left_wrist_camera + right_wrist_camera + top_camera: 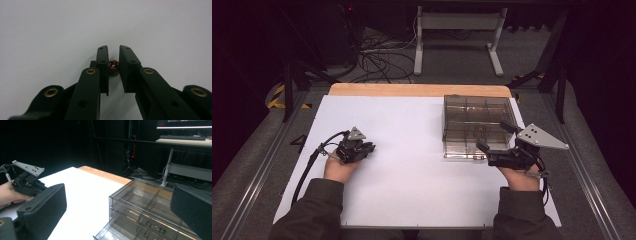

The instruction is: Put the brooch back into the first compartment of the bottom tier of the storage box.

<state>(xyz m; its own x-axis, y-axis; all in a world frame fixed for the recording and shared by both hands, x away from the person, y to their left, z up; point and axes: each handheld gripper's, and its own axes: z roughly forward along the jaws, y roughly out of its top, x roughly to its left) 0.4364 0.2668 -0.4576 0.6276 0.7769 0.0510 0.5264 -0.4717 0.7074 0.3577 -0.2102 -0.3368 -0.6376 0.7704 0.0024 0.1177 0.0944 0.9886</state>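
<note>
A small reddish-gold bead (113, 65) sits between the pads of my left gripper (113, 48), just above the white table sheet; both pads touch it. In the high view the left gripper (361, 148) points down at the left part of the sheet. A clear smoky drawer box (474, 122) stands at the right rear. My right gripper (493, 135) hovers at the box's front right corner, its jaws wide apart with nothing between them. In the right gripper view the box (150, 202) has dividers inside, and its lowest drawer (107, 233) is pulled out a little.
The white sheet (412, 150) covers the table, with a wooden strip (412, 90) along the far edge. Beyond it are a white desk frame (457, 30) and floor cables (379, 60). The left hand and its gripper (26, 181) show in the right gripper view.
</note>
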